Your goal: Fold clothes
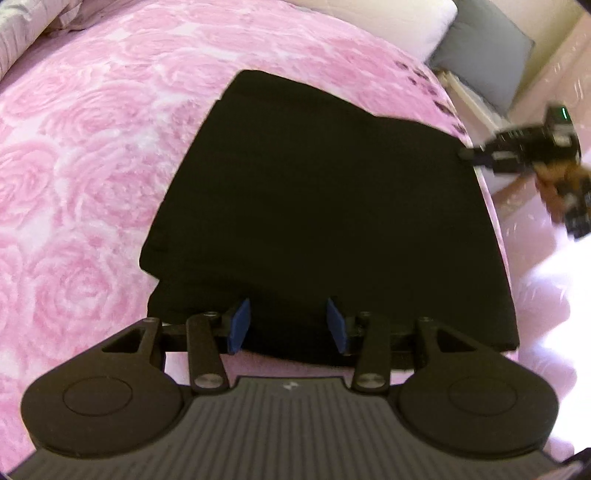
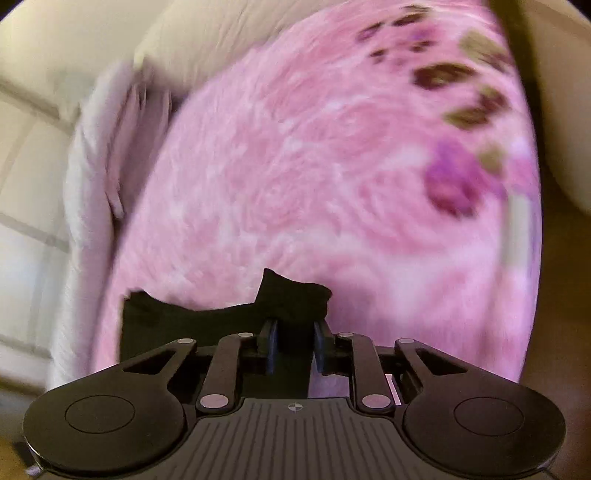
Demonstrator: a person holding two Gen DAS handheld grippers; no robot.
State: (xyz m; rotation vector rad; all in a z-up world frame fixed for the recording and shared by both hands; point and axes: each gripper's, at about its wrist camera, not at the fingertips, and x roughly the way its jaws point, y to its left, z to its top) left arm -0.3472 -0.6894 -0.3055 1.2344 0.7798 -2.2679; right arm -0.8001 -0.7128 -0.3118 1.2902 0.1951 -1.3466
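A black garment (image 1: 325, 206) lies folded into a rough rectangle on the pink rose-patterned bedspread (image 1: 92, 166). My left gripper (image 1: 288, 325) is open, its blue pads (image 1: 240, 325) apart over the garment's near edge, holding nothing. My right gripper (image 2: 295, 343) has its pads a small gap apart around a raised corner of the black garment (image 2: 291, 295); whether they pinch it is unclear. In the left wrist view, the right gripper (image 1: 469, 155) sits at the garment's far right corner, blurred.
A white pillow (image 1: 417, 22) and a grey cushion (image 1: 484, 55) lie past the bed's far end. Cream padded upholstery (image 2: 29, 166) and a pale folded blanket (image 2: 92, 155) border the bed on the left in the right wrist view.
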